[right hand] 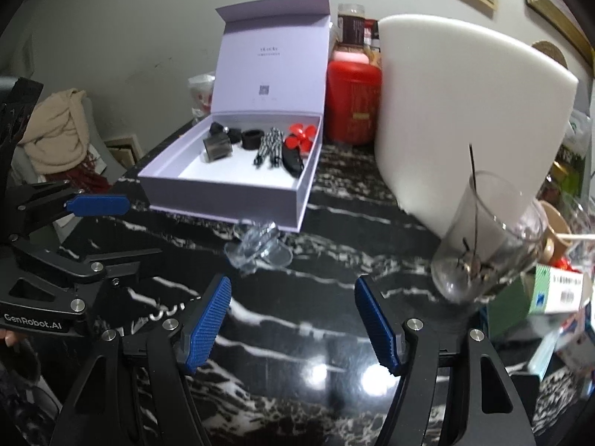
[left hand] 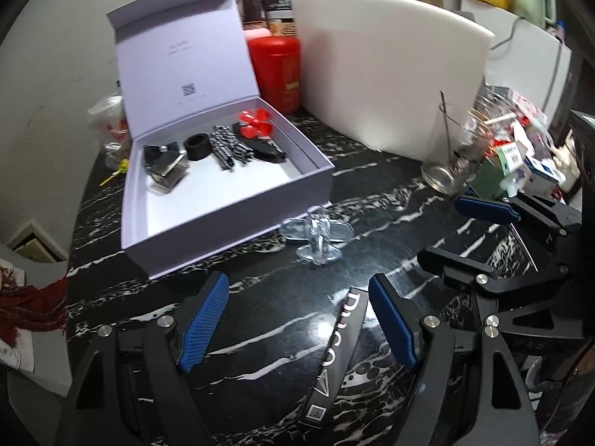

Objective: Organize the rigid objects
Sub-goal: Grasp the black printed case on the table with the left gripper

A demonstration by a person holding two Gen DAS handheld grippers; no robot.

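Both grippers hang over the black marble counter (left hand: 267, 338), nothing in either. Left gripper (left hand: 297, 319): jaws spread wide, blue pads (left hand: 204, 319) clear of everything. Right gripper (right hand: 292, 323): also wide, empty; in the left view it shows at the counter's right side (left hand: 494, 230). Lavender box (right hand: 227, 189) sits toward the counter's back, lid (right hand: 273, 57) standing up and open. Inside, along the back wall, left to right: dark metallic cube (left hand: 167, 171) with a black piece behind it, black ring (left hand: 199, 146), black-and-white checkered piece (left hand: 227, 145), glossy black oblong (left hand: 266, 150), red flower-shaped piece (left hand: 254, 122) in the back right corner. Front half of the box floor is bare. Clear plastic piece (left hand: 316, 236) lies on the counter just in front of the box's front right corner, apart from both grippers. Red canister (right hand: 353, 100) stands behind the box, beside a white board (right hand: 465, 111) leaning upright. Glass tumbler (right hand: 483, 245) near the counter's right edge, tilted, thin dark stick in it.
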